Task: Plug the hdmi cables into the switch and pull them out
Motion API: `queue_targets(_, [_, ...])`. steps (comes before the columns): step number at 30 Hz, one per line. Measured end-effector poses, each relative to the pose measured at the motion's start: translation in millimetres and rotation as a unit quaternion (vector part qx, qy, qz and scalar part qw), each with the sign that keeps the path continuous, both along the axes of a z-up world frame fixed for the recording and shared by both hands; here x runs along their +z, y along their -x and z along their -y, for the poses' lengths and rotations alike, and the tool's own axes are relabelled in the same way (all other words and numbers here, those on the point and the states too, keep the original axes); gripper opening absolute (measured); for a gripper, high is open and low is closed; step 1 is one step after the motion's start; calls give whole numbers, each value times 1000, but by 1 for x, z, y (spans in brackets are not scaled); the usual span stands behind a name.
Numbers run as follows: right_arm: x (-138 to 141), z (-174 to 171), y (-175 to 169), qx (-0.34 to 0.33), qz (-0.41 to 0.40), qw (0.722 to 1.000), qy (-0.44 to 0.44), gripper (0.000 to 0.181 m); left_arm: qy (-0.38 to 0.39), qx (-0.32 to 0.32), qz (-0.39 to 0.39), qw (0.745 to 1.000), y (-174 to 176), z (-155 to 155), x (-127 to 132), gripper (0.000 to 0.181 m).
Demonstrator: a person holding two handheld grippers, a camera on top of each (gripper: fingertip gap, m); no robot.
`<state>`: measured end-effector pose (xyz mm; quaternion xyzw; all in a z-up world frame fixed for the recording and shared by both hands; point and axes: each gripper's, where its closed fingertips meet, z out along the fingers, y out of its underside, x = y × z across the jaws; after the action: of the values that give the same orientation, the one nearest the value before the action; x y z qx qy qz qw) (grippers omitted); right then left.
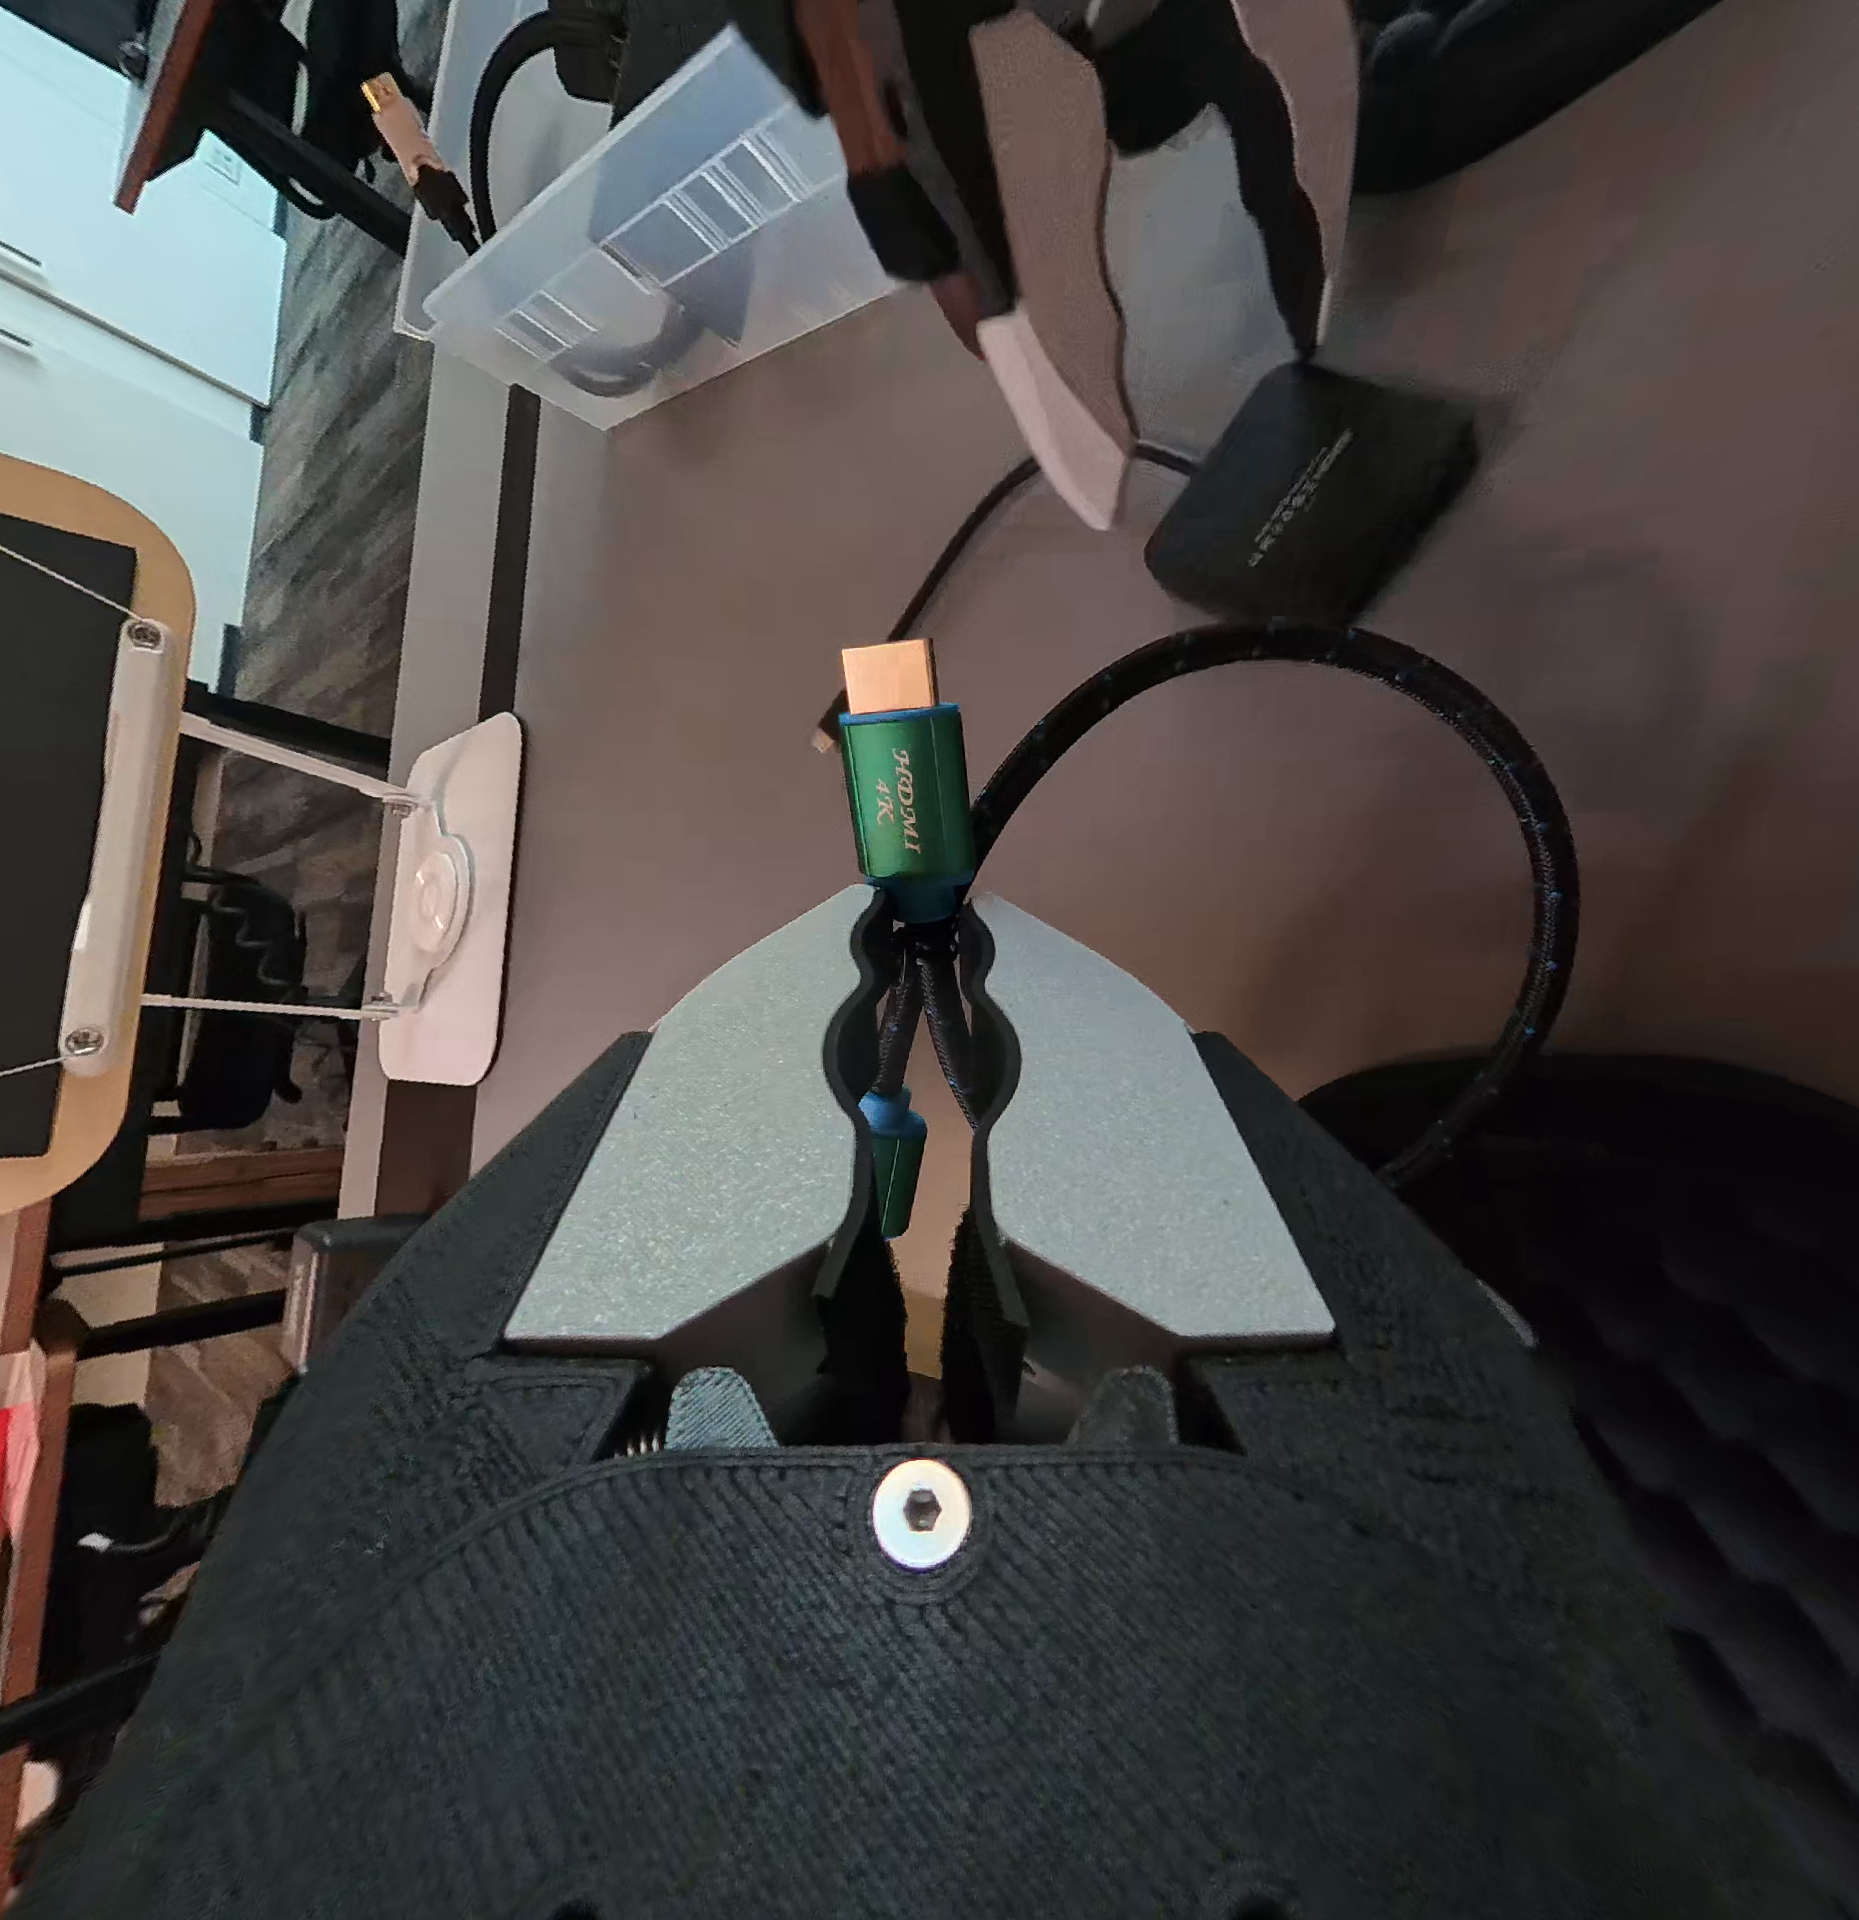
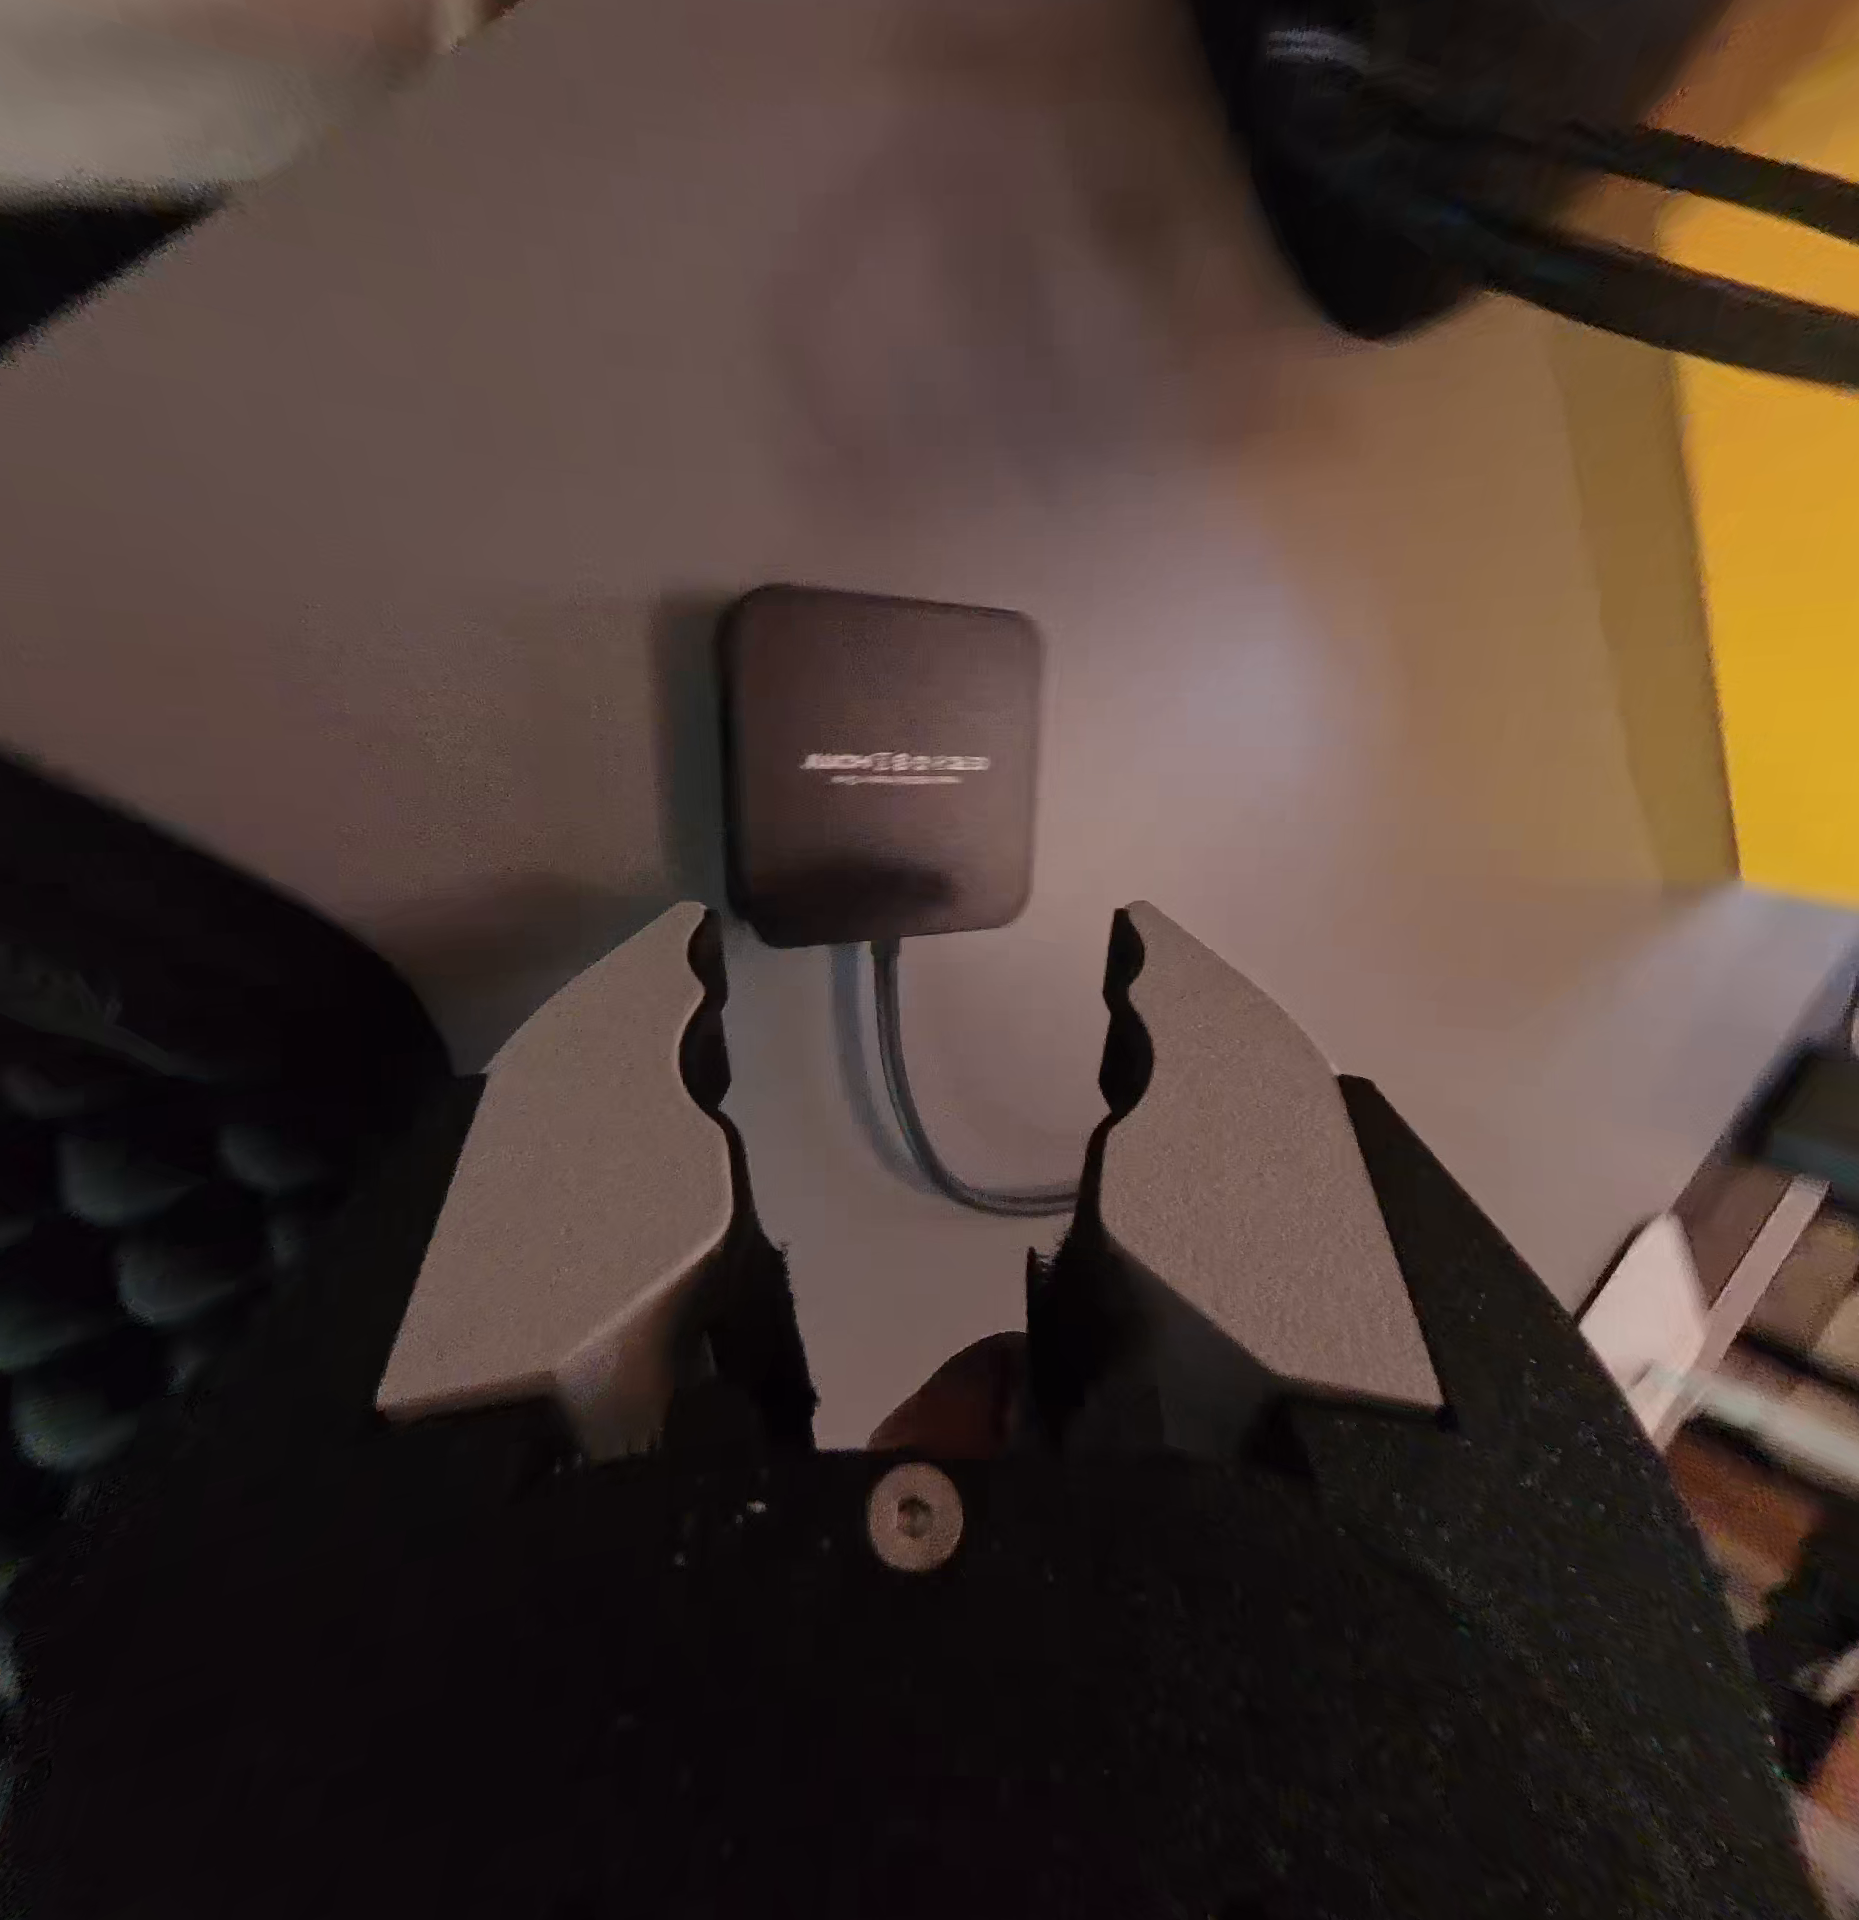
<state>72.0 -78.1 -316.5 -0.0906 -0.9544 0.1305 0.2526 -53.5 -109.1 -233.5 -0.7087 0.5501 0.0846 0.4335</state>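
My left tongs (image 1: 917, 914) are clamped on the braided cable behind the green HDMI plug (image 1: 904, 800), while my right tongs (image 2: 912, 920) hang apart over the black switch (image 2: 878, 764) lying mid-bench (image 2: 385, 623).

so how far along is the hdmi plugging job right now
Early on. Done: the left hand-held gripper is shut on the braided black cable just behind its green metal HDMI plug, gold tip free in the air. In hand: the right hand-held gripper hangs open and empty over the flat black square switch on the grey table. Left: no plug is seen in the switch, so plugging in and pulling out both remain.
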Motion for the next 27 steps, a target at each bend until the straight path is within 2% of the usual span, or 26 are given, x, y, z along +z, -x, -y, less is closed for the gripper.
queue_targets(2, [18,5,2,-125,-11,985,117,87,4,8,-4,1000,2,-2,-2,12])
queue_targets(3, [28,6,5,-213,-15,958,191,93,6,11,-7,1000,3,-3,-3,12])
queue_targets(5, [36,9,7,-391,0,866,312,108,10,14,-7,1000,2,-4,-4,12])
queue_targets(6, [34,13,6,-460,0,815,352,109,13,14,-6,1000,1,-4,-5,12])
queue_targets(7, [30,14,5,-522,-15,768,371,109,16,14,-4,1000,0,-5,-6,12])
queue_targets(8, [23,15,4,-564,-34,739,367,111,19,13,-2,1000,-1,-5,-7,12])
queue_targets(9, [13,15,1,-600,-50,724,336,109,21,11,-1,1000,-2,-6,-8,12])
queue_targets(10, [2,18,-1,-620,-49,723,302,111,23,8,1,1000,-3,-6,-9,12])
queue_targets(13, [-28,34,7,-643,-13,716,272,107,28,-1,4,1000,-6,-7,-11,12])
queue_targets(14, [-28,29,13,-650,-29,706,280,106,28,-3,5,1000,-6,-7,-12,12])
queue_targets(16, [-24,15,16,-659,-51,694,285,77,27,-1,7,1000,-5,-7,-11,12])
queue_targets(17, [-24,12,16,-650,-53,700,291,70,26,0,9,1000,-5,-6,-10,12])
queue_targets(19, [-21,7,12,-632,-57,718,287,69,26,2,15,1000,-5,-5,-11,12])
queue_targets(20, [-9,7,14,-601,-81,737,299,69,28,4,16,999,-5,-4,-11,12])
queue_targets(22, [29,3,15,-545,-146,747,352,69,32,5,15,999,-6,-3,-12,12])
queue_targets(25, [95,11,8,-410,-243,756,448,69,24,-10,10,1000,-17,-2,-10,12])
queue_targets(27, [108,11,4,-378,-249,757,472,69,19,-23,9,1000,-28,-2,-10,12])
